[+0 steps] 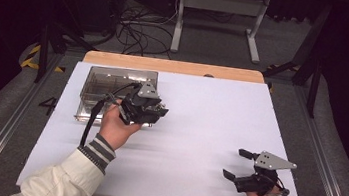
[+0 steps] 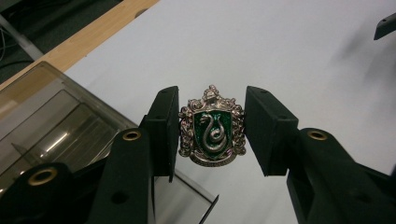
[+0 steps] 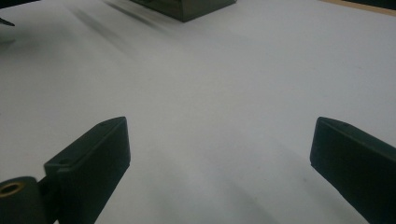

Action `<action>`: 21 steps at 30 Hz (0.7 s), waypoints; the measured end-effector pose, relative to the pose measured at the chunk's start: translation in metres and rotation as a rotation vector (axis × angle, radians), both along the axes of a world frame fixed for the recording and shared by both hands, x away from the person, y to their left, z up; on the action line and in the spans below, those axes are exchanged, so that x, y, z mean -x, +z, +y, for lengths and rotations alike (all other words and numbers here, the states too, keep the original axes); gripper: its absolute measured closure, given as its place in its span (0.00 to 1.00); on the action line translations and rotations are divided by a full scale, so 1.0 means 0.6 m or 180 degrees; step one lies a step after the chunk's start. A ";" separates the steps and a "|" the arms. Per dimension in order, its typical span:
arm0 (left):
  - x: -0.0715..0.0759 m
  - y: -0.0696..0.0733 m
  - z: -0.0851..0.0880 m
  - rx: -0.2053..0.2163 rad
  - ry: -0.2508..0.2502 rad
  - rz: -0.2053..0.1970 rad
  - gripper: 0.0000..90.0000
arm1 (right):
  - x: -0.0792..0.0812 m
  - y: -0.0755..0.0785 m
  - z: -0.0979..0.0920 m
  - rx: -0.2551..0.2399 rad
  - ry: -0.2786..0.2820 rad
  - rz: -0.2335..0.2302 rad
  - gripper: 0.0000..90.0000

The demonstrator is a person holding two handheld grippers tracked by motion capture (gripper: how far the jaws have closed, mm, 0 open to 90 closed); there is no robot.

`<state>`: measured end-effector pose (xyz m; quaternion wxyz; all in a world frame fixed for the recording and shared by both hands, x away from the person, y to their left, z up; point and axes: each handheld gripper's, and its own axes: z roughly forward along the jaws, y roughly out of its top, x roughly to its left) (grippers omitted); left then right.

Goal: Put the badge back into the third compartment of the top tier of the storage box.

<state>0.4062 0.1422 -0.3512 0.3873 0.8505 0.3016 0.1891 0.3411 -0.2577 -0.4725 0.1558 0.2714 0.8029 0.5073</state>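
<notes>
A silver crest badge [image 2: 212, 127] with a green shield and a coiled snake sits between the two black pads of my left gripper [image 2: 212, 128], which is shut on its sides. In the high view that left gripper [image 1: 153, 111] hovers at the near right corner of a clear divided box [image 1: 96, 81]. The box [image 2: 51, 135] lies low and to the left in the left gripper view. My right gripper [image 1: 237, 163] rests low near the front right of the white board, jaws wide apart. Nothing lies between its pads [image 3: 93, 158] but bare white surface.
The white board [image 1: 201, 111] covers a wooden table whose far edge [image 1: 174, 66] shows as a tan strip. Cables and a white table frame [image 1: 219, 5] stand on the floor beyond. A dark box corner [image 3: 187, 7] shows far off in the right gripper view.
</notes>
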 end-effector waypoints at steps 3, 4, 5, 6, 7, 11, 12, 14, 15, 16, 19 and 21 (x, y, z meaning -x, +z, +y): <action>0.001 0.001 0.012 -0.0007 0.0025 0.0003 0.63 | 0.000 0.000 0.000 0.0001 0.0000 0.0002 0.06; 0.001 0.001 0.016 -0.0006 0.0037 -0.0002 0.63 | 0.000 0.000 0.000 0.0002 -0.0002 0.0004 0.06; 0.001 0.002 0.019 -0.0002 0.0049 0.0004 0.63 | 0.000 0.000 0.000 0.0012 -0.0001 -0.0002 0.06; 0.001 0.003 0.023 -0.0005 0.0057 0.0002 0.63 | 0.000 0.000 0.000 0.0014 -0.0003 -0.0002 0.06; 0.001 0.003 0.026 -0.0008 0.0069 0.0003 0.63 | 0.000 0.000 0.000 0.0021 -0.0003 0.0000 0.06; 0.001 0.004 0.036 -0.0013 0.0104 0.0008 0.63 | 0.000 0.000 0.000 0.0024 -0.0006 0.0000 0.06; 0.001 0.004 0.038 -0.0017 0.0112 0.0014 0.63 | 0.000 0.000 0.000 0.0026 -0.0007 0.0001 0.06; 0.000 0.005 0.043 -0.0035 0.0127 0.0006 0.63 | 0.000 0.000 0.001 0.0025 -0.0009 -0.0001 0.06; -0.001 0.004 0.046 -0.0018 0.0137 0.0020 0.63 | 0.000 0.000 0.001 0.0026 -0.0007 -0.0001 0.06; -0.002 0.004 0.049 -0.0006 0.0147 0.0036 0.63 | 0.000 0.000 0.001 0.0026 -0.0006 0.0001 0.06; -0.005 0.003 0.055 -0.0026 0.0177 0.0054 0.63 | 0.000 0.000 0.001 0.0028 -0.0007 0.0000 0.06; -0.006 0.001 0.058 -0.0039 0.0190 0.0071 0.63 | 0.000 0.000 0.001 0.0028 -0.0007 -0.0001 0.06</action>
